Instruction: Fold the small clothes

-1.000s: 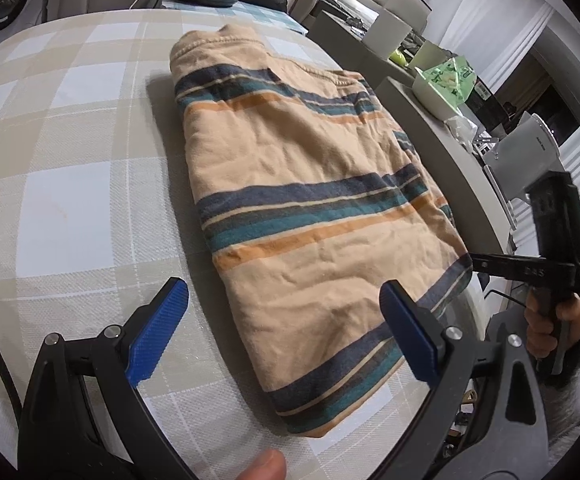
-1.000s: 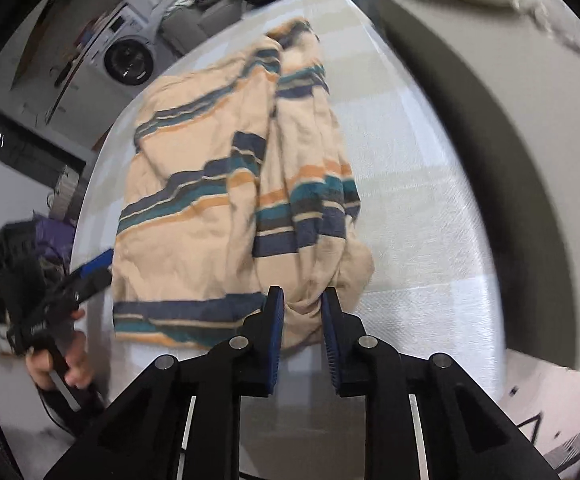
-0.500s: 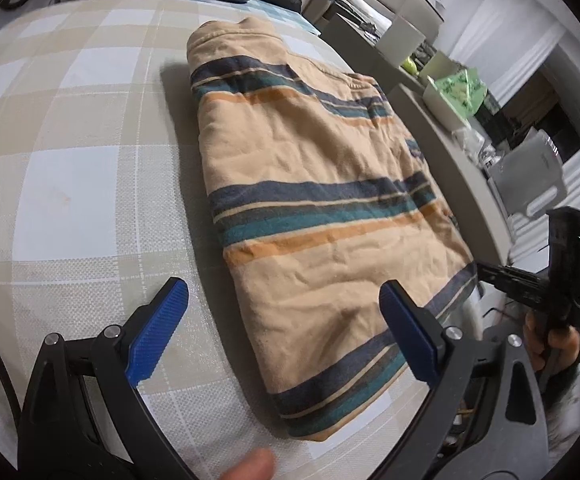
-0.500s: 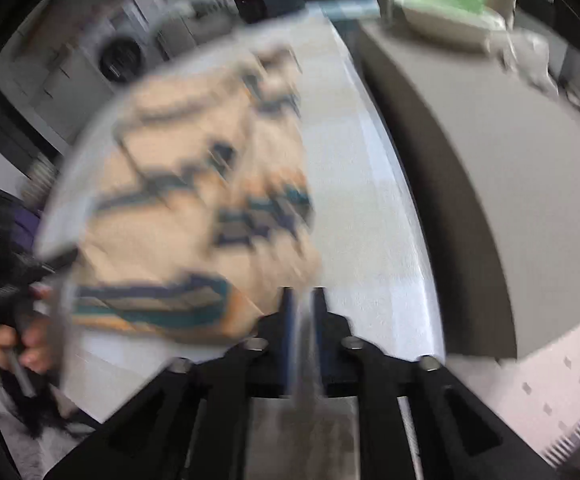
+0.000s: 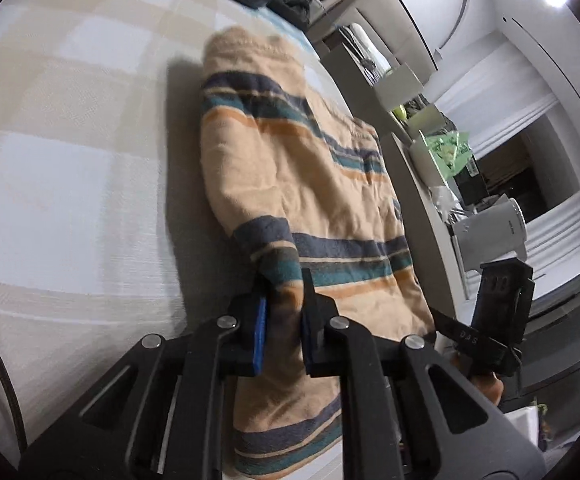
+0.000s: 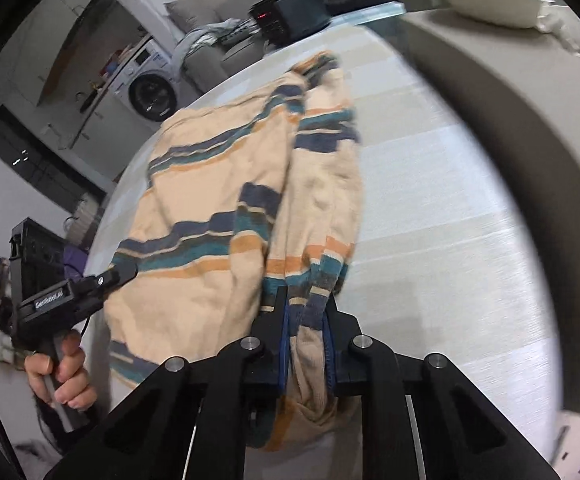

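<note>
Gripping a striped shirt [image 5: 297, 184] at two spots as it lies on the checked tablecloth [image 5: 70, 168] near the table's right edge.

The left gripper [image 5: 284, 312] is closing, its jaws clenched on a raised fold of the shirt's left edge; the right gripper [image 6: 307, 328] is closing too, pinching bunched cloth at the hem. Both views are smeared by motion, so the stripes and tablecloth checks blur, and the black gripper bodies cover the shirt's near edge. The left view alone shows a white kettle [image 5: 497, 232] and a green packet [image 5: 447, 152] on the counter beyond the table, with the right gripper's tips hidden behind the cloth. The right view alone shows a washing machine [image 6: 150, 88], a dark box with red lights [image 6: 290, 16] and the left hand [image 6: 62, 372] on its handle.
</note>
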